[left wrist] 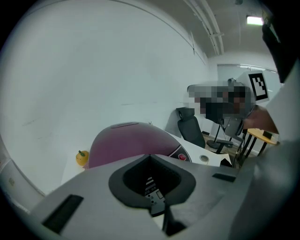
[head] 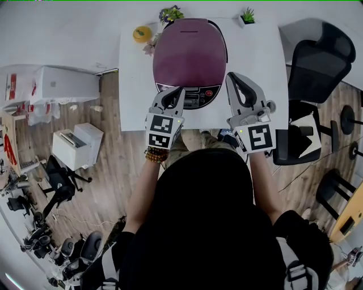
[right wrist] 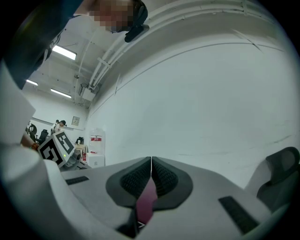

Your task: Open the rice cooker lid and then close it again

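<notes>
At the middle of a smooth white desk (head: 258,62), a squat, rounded rice cooker (head: 190,56), its glossy plum-coloured domed lid (head: 187,45) down flat on the body. Along the near edge, a dark curved control panel (head: 195,97) with small buttons and one red button toward the right. At that panel's left end, the left gripper (head: 180,90) in matte grey plastic, jaws closed on nothing, dark pads tip to tip, panel visible through the teardrop gap behind them; contact with the cooker not discernible. Just right of the cooker's front corner, above the desk, the right gripper (head: 229,75), likewise grey, ribbed black pads pressed together and empty, a sliver of plum lid glimpsed beneath them. At the desk's far edge, a round yellow fruit-shaped ornament (head: 142,34), a leafy plant (head: 170,13) and a spiky green plant (head: 248,16) in a white pot. At right, a black mesh-backed office chair (head: 317,62) on a wood-plank floor (head: 113,164).
</notes>
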Demonstrator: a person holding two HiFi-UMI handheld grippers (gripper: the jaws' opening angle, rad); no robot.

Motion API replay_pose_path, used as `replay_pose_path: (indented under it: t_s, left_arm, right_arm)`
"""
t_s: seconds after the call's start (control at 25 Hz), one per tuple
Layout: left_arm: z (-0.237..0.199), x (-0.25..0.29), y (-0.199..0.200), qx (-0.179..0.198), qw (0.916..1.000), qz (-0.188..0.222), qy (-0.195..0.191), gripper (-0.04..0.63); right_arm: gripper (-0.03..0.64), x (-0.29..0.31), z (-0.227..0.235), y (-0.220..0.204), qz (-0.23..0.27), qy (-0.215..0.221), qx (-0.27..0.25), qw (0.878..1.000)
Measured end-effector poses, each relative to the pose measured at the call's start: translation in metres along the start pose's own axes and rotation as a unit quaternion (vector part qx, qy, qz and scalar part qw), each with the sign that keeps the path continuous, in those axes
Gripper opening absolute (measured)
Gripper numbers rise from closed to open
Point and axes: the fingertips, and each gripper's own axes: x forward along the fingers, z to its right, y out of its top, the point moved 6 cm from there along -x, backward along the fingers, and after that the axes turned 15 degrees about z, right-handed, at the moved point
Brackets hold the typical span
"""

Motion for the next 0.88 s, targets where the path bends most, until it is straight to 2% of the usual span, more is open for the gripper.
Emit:
replay_pose_path:
  t_s: [0.4,0.88]
  left_arm:
    - [0.006,0.009,-0.014,-0.003,0.9994,-0.034,-0.009,0.025]
    - [0.003,0.010,-0.014,-0.016,0.9994,-0.032,-0.001,0.025]
  right_arm:
    - [0.029,-0.008,0.008,-0.003,-0.013,-0.005,0.001,1.000]
    - [0.029,-0.006,0.009,-0.008,-0.013,-0.002,0.008,1.000]
